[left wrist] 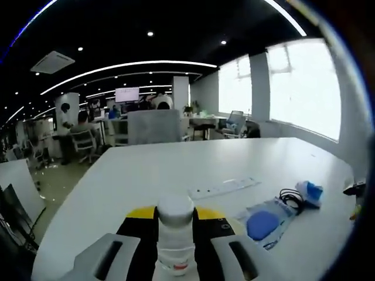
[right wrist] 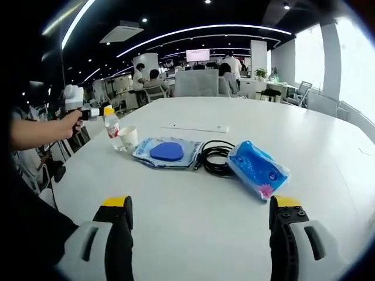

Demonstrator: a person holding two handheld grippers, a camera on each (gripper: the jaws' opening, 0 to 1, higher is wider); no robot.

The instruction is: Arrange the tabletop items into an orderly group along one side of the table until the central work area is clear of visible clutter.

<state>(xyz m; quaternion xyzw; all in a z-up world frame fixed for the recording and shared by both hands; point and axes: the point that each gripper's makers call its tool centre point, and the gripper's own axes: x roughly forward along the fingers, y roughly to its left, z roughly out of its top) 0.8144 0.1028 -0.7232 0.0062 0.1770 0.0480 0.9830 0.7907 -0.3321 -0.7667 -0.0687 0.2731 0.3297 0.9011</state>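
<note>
Fingers (left wrist: 117, 257) of the left gripper (left wrist: 176, 257) were clamped on a bottle (left wrist: 175, 234) at the worktop's (right wrist: 193, 228) edge, beside a cup (right wrist: 128, 138); the right gripper (right wrist: 199, 234) hovered, fingers (right wrist: 120, 234) wide apart. Beyond lay a pouch (right wrist: 168, 152), a cable (right wrist: 215, 158) and a blue pack (right wrist: 256, 168), then a white strip (right wrist: 196, 127). The bottle seemed mid-placement; next, the central clutter called for shifting alongside it.

Small clear plastic bottle with white cap (left wrist: 175, 234): base cut off by picture edge. Black coiled cable (right wrist: 215, 157): partly hidden behind blue plastic packet (right wrist: 257, 168).
</note>
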